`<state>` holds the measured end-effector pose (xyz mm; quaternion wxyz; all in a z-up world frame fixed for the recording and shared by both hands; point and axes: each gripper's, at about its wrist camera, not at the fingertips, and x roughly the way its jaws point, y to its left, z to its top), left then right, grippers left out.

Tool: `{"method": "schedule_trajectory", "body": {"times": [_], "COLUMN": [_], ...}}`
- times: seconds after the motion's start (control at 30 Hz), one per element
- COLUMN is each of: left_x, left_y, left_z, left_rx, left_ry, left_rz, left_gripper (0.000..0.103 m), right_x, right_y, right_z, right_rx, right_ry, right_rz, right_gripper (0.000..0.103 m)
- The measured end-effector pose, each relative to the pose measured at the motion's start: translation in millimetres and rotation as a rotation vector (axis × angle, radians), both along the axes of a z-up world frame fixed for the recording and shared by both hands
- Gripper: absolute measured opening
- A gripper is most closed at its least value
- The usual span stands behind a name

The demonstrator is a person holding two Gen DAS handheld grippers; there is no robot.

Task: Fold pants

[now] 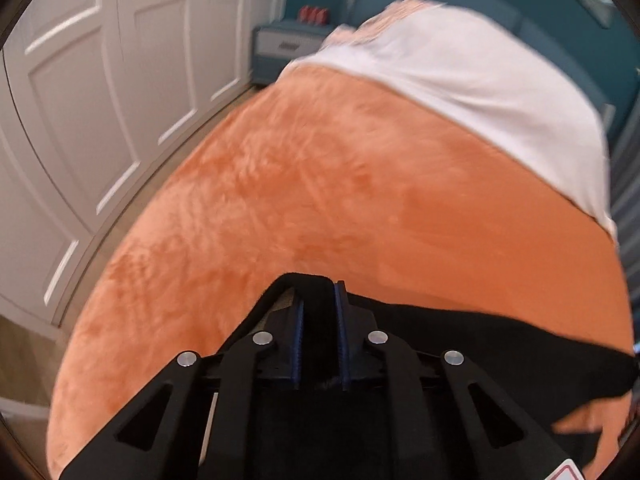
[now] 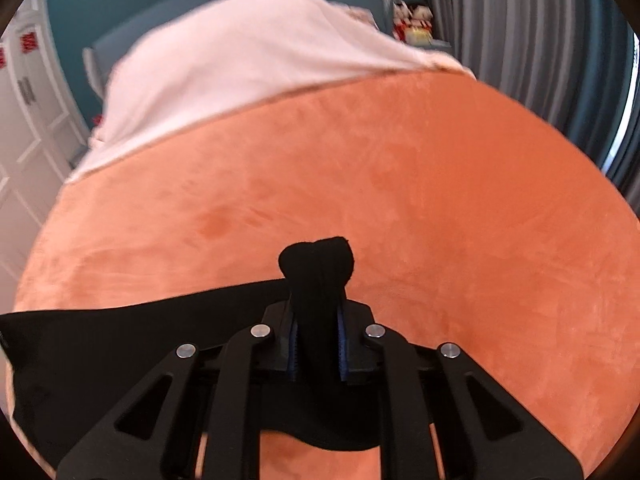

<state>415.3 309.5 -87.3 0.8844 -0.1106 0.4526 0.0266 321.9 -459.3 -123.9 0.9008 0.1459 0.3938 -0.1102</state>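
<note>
Both grippers are pinching the black pants (image 2: 120,340) above the orange blanket (image 2: 400,184) on the bed: the left gripper (image 1: 319,308) is clamping one edge, the right gripper (image 2: 318,320) a bunched corner. That thick bunch may be slipping free if tension rises, spoiling the fold. No readable writing is showing.

Ahead of my jaws I see an orange blanket (image 1: 304,184) covering the bed, with a white sheet (image 1: 480,80) across its far end. Off to the left stand white wardrobe doors (image 1: 100,80); beyond them, a blue nightstand (image 1: 284,48). Far right hang grey curtains (image 2: 520,40).
</note>
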Motion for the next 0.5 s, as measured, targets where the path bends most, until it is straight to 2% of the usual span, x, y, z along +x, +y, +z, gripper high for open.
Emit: {"method": "schedule_trajectory", "body": {"times": [0.13,0.23,0.33,0.43,0.5], "left_x": [-83.0,-138.6,-182.9,-212.1,-224.0], "left_y": [-4.5,2.3,12.2,18.2,22.1], "left_z": [40.5,46.3,31.0,0.2,-28.4], "left_rx": [-0.008,-0.007,0.034,0.098,0.129], "left_ry": [-0.039,-0.019,0.029,0.101,0.164], "left_rz": [-0.059,-0.07,-0.067,-0.044,-0.017], "left_gripper": [0.011,0.011,0.011,0.011,0.011], "right_x": [-66.7,-109.1,-153.0,-183.1,-197.3], "right_y": [13.2,18.0,22.5,26.3,30.6], "right_z": [45.6,57.4,52.3,27.5,-0.1], "right_rx": [-0.008,-0.052,-0.094,-0.118,-0.134], "right_ry": [-0.096,-0.108,-0.075,0.002,0.078], "right_rz": [0.066,0.107,0.149,0.18,0.2], "right_gripper": [0.013,0.013,0.013,0.013,0.013]}}
